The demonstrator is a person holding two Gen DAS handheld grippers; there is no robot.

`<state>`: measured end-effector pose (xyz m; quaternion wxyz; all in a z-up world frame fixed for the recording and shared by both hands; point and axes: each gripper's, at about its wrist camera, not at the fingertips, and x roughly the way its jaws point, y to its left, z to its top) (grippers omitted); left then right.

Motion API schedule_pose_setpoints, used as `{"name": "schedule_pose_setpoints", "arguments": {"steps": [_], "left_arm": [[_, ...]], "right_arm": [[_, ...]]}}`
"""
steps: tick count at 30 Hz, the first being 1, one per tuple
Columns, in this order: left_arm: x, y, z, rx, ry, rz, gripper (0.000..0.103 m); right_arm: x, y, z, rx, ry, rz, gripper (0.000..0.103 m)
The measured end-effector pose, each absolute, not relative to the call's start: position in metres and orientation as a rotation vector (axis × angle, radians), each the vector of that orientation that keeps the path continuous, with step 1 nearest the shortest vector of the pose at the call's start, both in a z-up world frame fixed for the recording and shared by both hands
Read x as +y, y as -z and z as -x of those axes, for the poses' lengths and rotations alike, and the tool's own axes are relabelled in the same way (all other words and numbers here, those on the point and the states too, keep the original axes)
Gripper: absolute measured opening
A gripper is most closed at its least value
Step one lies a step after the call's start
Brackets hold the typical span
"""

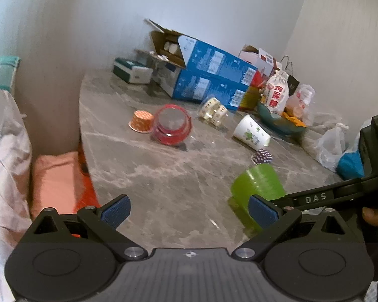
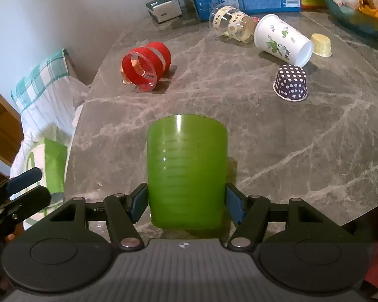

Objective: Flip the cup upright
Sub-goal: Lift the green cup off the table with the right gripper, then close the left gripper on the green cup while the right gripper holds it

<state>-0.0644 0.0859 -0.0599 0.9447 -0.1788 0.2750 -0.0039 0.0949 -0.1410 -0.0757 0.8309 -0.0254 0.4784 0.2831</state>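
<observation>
A translucent green plastic cup (image 2: 186, 168) sits between the blue pads of my right gripper (image 2: 187, 202), which is shut on its lower part; the closed base points away from the camera, over the grey marble table (image 2: 302, 138). In the left wrist view the green cup (image 1: 258, 183) is tilted, with the right gripper's arm (image 1: 340, 193) reaching in from the right. My left gripper (image 1: 187, 210) is open and empty, above the table's near part, to the left of the cup.
On the table lie a red-banded glass cup (image 2: 146, 65), a clear printed cup (image 2: 230, 22) and a white paper cup (image 2: 282, 41) on their sides. A dotted purple paper cup (image 2: 291, 83) and a yellow one (image 2: 321, 44) stand upside down. Blue boxes (image 1: 209, 73), bags and a bowl crowd the back.
</observation>
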Motion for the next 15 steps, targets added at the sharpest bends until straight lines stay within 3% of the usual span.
{"name": "schedule_pose_setpoints", "arguments": {"steps": [11,15], "left_arm": [[0.086,0.039,0.033,0.59,0.088,0.393,0.101],[0.081,0.04,0.009,0.687,0.128,0.451,0.101]], "right_arm": [[-0.136,0.08,-0.093,1.017,-0.62,0.066,0.069],[-0.139,0.082,-0.094,1.017,-0.631,0.053,0.074]]}}
